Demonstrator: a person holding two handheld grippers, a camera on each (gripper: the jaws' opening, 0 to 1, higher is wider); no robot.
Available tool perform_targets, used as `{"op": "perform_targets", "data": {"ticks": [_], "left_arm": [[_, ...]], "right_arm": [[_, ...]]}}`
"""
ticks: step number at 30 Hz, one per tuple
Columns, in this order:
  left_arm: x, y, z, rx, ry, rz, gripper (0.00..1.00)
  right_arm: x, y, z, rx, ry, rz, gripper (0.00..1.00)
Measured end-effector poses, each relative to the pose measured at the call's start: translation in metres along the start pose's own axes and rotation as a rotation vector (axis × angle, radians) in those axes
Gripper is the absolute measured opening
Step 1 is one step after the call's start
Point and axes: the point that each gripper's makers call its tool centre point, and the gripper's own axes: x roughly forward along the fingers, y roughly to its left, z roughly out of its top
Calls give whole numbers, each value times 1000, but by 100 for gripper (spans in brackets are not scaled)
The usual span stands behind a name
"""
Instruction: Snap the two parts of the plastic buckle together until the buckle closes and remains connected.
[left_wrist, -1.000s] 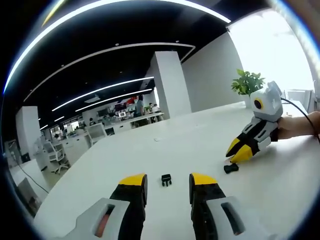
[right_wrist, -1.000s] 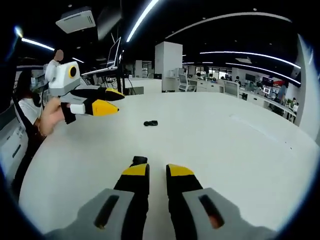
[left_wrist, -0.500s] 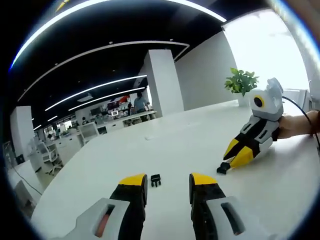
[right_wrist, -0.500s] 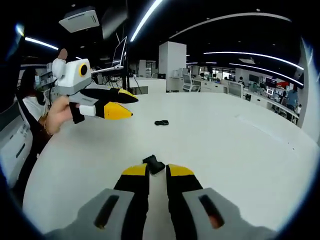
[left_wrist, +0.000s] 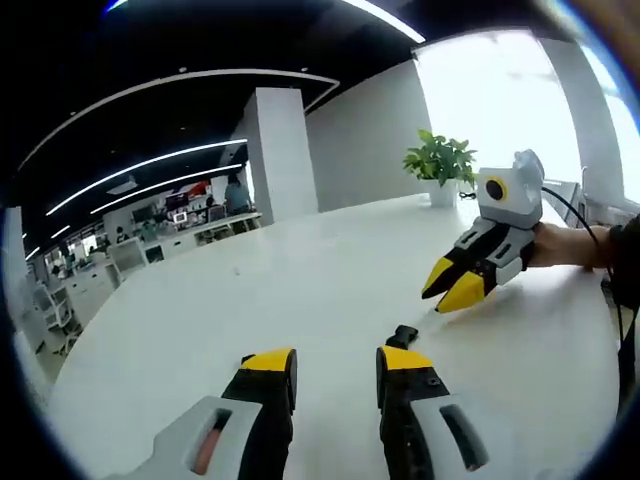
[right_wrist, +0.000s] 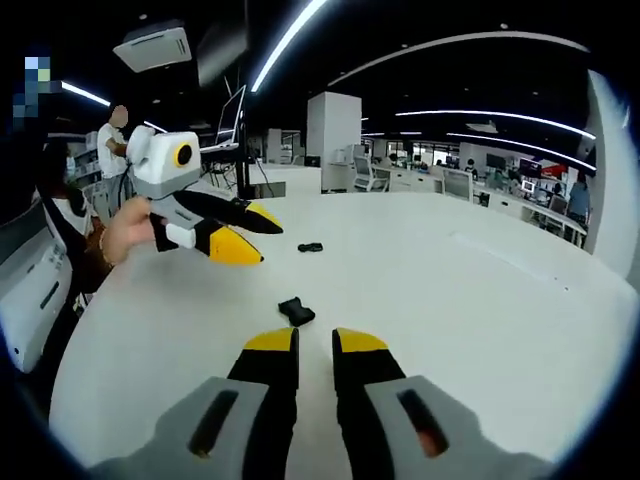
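Two buckle parts (right_wrist: 296, 311) (right_wrist: 310, 247) on white table (right_wrist: 450, 300)

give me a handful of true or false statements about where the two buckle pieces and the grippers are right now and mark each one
1. Both buckle pieces lie on the white table, apart from each other. True: the near buckle piece and the far buckle piece are unjoined.
2. The right gripper grips a buckle piece. False: the near piece lies just ahead of its fingers, unheld.
3. The left gripper hangs above the table, carrying nothing. True.
4. A potted plant stands on the table. True.
5. The buckle is snapped shut. False: the pieces are still separate.
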Motion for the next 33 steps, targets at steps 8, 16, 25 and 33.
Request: {"op": "perform_targets", "data": {"ticks": [8, 16, 25, 33], "left_arm": [[3, -7, -7, 5, 44, -65, 31], [10, -25, -8, 91, 89, -151, 30], [22, -37, -10, 99, 102, -215, 28], [32, -46, -13, 134, 137, -273, 27]], "right_arm": [[-2, -5, -3, 27, -18, -4, 14], [-6, -7, -3, 39, -31, -9, 14], [-10, -9, -2, 41, -42, -18, 14], [-12, -10, -1, 45, -48, -20, 14]]}}
